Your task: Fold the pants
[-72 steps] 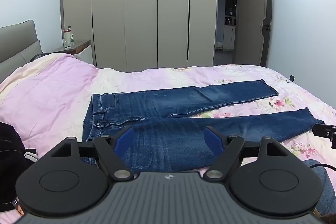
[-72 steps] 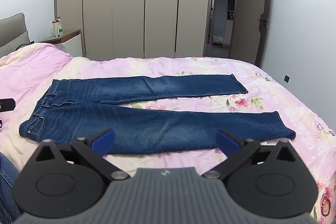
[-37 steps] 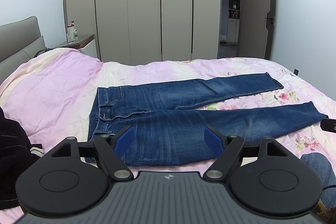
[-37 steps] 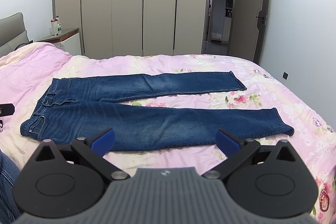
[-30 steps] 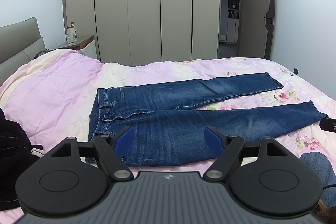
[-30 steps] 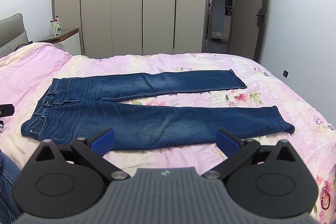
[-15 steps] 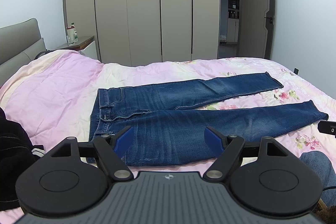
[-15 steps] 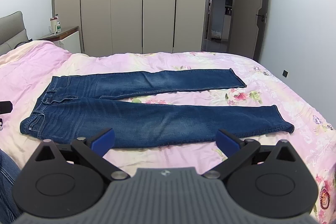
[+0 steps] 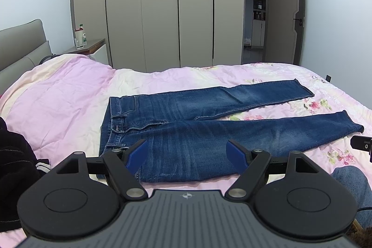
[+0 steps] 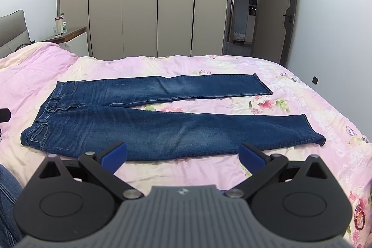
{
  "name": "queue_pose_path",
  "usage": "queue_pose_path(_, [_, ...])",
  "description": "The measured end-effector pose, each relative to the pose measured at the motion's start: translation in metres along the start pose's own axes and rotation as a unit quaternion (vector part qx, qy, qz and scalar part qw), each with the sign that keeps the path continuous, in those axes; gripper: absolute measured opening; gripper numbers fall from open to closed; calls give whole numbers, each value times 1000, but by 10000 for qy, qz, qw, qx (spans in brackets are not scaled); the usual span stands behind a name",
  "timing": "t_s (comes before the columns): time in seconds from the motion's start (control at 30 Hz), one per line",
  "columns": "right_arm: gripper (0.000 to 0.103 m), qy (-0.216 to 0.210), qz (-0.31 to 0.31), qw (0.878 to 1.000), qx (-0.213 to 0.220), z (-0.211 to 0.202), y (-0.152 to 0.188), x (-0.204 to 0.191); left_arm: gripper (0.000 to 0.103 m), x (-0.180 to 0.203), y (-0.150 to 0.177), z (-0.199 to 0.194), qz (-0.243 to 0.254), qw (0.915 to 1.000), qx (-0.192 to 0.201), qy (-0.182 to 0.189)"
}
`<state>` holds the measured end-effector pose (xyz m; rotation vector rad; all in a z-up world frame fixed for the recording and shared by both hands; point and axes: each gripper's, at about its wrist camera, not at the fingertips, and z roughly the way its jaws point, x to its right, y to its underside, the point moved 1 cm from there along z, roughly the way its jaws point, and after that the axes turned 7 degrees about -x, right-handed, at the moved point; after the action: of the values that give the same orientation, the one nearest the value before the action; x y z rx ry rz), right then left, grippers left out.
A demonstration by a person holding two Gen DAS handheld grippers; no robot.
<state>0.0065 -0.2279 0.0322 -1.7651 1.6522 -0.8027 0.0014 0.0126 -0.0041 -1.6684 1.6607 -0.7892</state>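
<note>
Dark blue jeans [image 9: 209, 129] [image 10: 162, 124] lie flat on the pink bed, waistband to the left, both legs spread apart and running right. My left gripper [image 9: 187, 156] hovers open above the near edge of the jeans by the hip and thigh, its blue pads holding nothing. My right gripper [image 10: 183, 155] is open too, above the near leg's lower edge around the knee. The tip of the right gripper [image 9: 362, 145] shows at the right edge of the left wrist view. Neither gripper touches the cloth.
The pink floral quilt [image 10: 290, 90] covers the whole bed. A black garment [image 9: 16, 169] lies at the near left. A person's jeans-clad knee [image 9: 351, 180] is at the near right. Wardrobe doors [image 10: 144, 1], a nightstand with bottles [image 9: 81, 38] and an open door [image 10: 274, 8] stand behind.
Both grippers have drawn back and risen slightly since the earliest frames, so more of the jeans shows. Over the last second the views barely shift. The jeans lie unmoved.
</note>
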Motion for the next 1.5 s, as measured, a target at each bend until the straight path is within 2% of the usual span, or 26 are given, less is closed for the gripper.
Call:
queue_pose_path(0.77, [98, -19, 46, 10000, -55, 4, 2, -1, 90, -1, 3, 2, 37, 10000, -18, 2])
queue_pose_path(0.93, [98, 7, 49, 10000, 36, 6, -4, 6, 90, -7, -3, 7, 411, 9991, -26, 36])
queue_pose_path(1.0, [98, -31, 51, 9999, 120, 6, -11, 12, 89, -11, -8, 9, 773, 9968, -69, 204])
queue_pose_path(1.07, [98, -267, 137, 9992, 266, 5, -17, 22, 83, -17, -14, 12, 1146, 9924, -138, 433])
queue_pose_path(1.13, [98, -480, 174, 9981, 355, 7, -24, 34, 83, -26, -20, 18, 1453, 9870, -235, 641])
queue_pose_path(1.23, [98, -387, -161, 9987, 301, 21, -37, 47, 80, -32, -24, 31, 2158, 9727, -442, 734])
queue_pose_path(1.33, [98, -343, -610, 9973, 241, 42, -44, 61, 79, -38, -18, 55, 3003, 9480, -803, 689])
queue_pose_path(1.5, [95, -378, -990, 9943, -92, 86, -55, 88, 76, -49, 6, 108, 4069, 8996, -1506, 504])
